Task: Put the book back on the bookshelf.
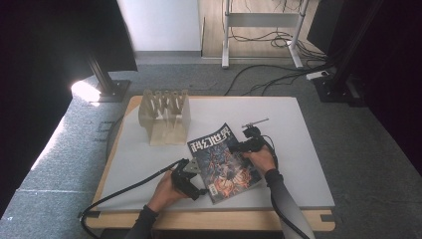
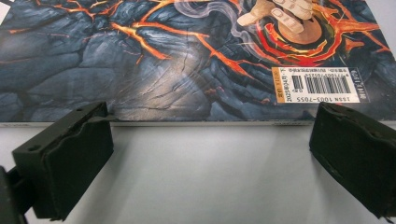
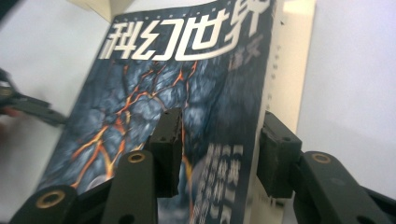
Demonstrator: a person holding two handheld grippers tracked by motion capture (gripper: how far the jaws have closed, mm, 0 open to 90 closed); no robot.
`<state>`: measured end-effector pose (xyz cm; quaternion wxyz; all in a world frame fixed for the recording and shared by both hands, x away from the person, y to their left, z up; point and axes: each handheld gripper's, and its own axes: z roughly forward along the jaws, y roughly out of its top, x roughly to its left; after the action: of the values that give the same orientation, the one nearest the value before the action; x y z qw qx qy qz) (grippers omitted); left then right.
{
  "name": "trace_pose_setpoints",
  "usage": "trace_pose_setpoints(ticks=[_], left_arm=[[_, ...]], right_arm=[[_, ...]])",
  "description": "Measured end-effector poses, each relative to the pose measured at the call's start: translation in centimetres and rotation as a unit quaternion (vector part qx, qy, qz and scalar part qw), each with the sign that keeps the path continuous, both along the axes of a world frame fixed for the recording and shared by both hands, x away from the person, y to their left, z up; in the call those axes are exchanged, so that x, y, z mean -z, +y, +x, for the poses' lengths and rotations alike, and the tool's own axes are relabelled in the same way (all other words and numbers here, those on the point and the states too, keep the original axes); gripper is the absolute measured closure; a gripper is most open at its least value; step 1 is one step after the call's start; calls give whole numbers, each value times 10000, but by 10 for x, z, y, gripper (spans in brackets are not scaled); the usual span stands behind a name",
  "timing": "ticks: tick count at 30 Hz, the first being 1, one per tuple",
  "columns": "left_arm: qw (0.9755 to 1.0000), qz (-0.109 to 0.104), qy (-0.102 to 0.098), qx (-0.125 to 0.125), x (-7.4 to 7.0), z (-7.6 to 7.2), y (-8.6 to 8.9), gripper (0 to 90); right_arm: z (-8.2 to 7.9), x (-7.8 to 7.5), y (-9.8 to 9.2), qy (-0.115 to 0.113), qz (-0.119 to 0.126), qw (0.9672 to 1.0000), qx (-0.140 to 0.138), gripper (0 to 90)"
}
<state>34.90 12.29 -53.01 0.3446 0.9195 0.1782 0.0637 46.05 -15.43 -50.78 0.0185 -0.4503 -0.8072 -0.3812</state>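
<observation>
High view first, big stuff down to small. White table [image 1: 298, 149] takes up the middle of the frame, with a wooden slotted rack [image 1: 165, 117] standing at its upper left. Just below and right of that rack, around center frame, lies a magazine [image 1: 224, 162], flat on the table and skewed, so its long axis runs from upper left to lower right, title end toward the rack.

Left gripper [image 1: 191, 181] sits at the magazine's lower-left side. In the left gripper view its jaws are wide apart with nothing between them but bare table, and the magazine [image 2: 187, 60] lies just ahead of the tips with its bound edge running across the frame, barcode corner toward the right.

Right gripper [image 1: 247, 145] is at the opposite long edge, right of center. In the right gripper view its jaws stand astride that edge of the magazine [image 3: 187, 93]: one jaw over the cover, the other just off the outer edge where the cover looks slightly lifted from the page under it. There's a visible gap on both sides, so not pinching yet as far as I can tell.

So my read: the right one is closer to a hold, and the whole thing hinges on that loose right-hand edge sitting between its jaws.
</observation>
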Motion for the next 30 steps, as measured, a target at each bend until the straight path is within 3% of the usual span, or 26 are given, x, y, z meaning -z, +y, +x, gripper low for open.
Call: trace_pose_setpoints(ticks=[2, 3, 6, 8, 10, 15, 22, 24, 30], left_arm=[[10000, 1, 0, 1, 0, 0, 0, 0], [10000, 0, 3, 0, 0, 0, 0, 0], [10000, -19, 14, -15, 0, 0, 0, 0], [10000, 11, 16, -4, 0, 0, 0, 0], [10000, 9, 24, -15, 0, 0, 0, 0], [9999, -55, 98, -100, -1, 0, 1, 0], [9965, -397, 610, -409, -5, 7, 10, 0], [9955, -364, 588, -641, -6, 9, 15, 0], [9931, -584, 728, -703, -9, 16, 19, 0]], right_arm=[[2, -1, 3, -35, -101, 9999, -38, 582], [4, -4, 5, -179, -324, 9992, -123, 668], [0, -13, 3, -228, -218, 9991, -276, 766], [-5, -21, 4, -307, -292, 9981, -449, 802], [-8, -25, 5, -343, -327, 9976, -496, 808], [-24, -49, 15, -682, -519, 9939, -692, 816], [-40, -73, 22, -1017, -514, 9903, -798, 818], [-44, -80, 22, -1092, -481, 9897, -794, 818], [-53, -92, 21, -1238, -413, 9881, -812, 818]])
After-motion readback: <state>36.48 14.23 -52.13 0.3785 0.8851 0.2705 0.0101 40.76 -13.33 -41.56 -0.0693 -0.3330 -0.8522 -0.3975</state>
